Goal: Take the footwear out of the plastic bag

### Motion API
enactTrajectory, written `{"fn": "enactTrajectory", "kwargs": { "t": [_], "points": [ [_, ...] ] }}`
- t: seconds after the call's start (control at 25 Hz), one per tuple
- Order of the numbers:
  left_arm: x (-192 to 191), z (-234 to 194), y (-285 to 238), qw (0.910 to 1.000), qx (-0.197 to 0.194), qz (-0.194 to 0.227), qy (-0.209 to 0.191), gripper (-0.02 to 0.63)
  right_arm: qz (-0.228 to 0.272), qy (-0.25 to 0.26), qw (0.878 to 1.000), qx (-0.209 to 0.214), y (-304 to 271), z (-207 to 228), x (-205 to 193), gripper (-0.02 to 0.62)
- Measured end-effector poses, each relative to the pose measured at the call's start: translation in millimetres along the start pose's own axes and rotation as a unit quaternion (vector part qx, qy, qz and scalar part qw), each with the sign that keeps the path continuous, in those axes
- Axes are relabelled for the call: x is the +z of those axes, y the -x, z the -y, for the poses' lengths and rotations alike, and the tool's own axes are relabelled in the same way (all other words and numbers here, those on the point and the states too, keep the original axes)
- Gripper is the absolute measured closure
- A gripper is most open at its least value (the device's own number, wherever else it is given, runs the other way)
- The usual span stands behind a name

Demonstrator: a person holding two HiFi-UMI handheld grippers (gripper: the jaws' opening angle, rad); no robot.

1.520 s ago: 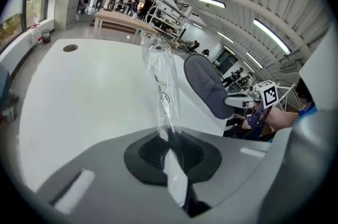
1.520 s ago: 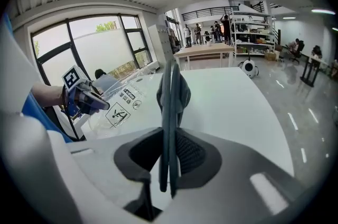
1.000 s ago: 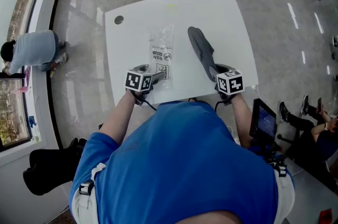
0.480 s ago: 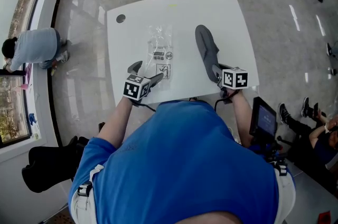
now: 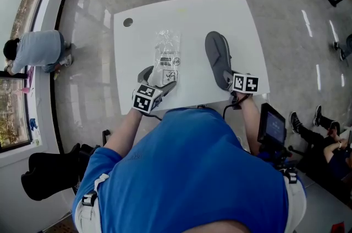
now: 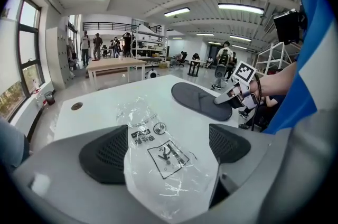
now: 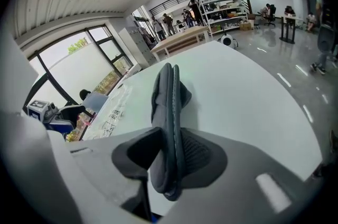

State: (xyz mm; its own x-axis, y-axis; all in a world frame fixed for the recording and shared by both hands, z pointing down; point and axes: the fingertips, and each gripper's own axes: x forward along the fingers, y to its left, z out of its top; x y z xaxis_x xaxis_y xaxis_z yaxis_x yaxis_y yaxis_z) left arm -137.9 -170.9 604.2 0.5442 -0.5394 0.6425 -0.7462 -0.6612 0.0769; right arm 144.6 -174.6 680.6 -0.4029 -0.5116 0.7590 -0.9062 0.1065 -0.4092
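Observation:
A dark grey slipper (image 5: 218, 56) lies out of the bag on the right half of the white table (image 5: 137, 12). My right gripper (image 5: 228, 79) has the slipper's near end (image 7: 166, 101) between its pads, which still touch it while the jaws are opening. The emptied clear plastic bag (image 5: 166, 56), printed with warning symbols, lies flat at the table's middle. My left gripper (image 5: 158, 77) stands wide open at the bag's near end; the bag (image 6: 163, 159) lies loose between its pads, neither one touching it. The left gripper view also shows the slipper (image 6: 198, 101) and the right gripper (image 6: 232, 99).
A round cable hole (image 5: 128, 22) sits in the table's far left corner. A person (image 5: 36, 50) crouches on the floor by the window at left. A small screen (image 5: 273, 126) stands by my right side, with seated people's legs (image 5: 308, 125) beyond it.
The slipper has turned from standing on edge to lying flat on the table. My left gripper's jaws have spread wide and let go of the bag.

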Motion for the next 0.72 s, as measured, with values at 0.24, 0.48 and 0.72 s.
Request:
{"fn": "enactTrajectory", "kwargs": {
  "t": [0.24,0.48,0.72],
  "points": [
    [14,10,-2,0.9998,-0.008,0.019,-0.009,0.110,0.003,0.013,0.999,-0.044,-2,12,2,0.452],
    [21,16,-1,0.9995,-0.018,0.026,-0.007,0.110,-0.021,0.038,0.995,-0.086,-6,26,-6,0.416],
    [21,18,1,0.9994,-0.016,0.031,-0.006,0.110,-0.022,0.051,0.995,-0.089,-7,25,-5,0.416]
  ]
}}
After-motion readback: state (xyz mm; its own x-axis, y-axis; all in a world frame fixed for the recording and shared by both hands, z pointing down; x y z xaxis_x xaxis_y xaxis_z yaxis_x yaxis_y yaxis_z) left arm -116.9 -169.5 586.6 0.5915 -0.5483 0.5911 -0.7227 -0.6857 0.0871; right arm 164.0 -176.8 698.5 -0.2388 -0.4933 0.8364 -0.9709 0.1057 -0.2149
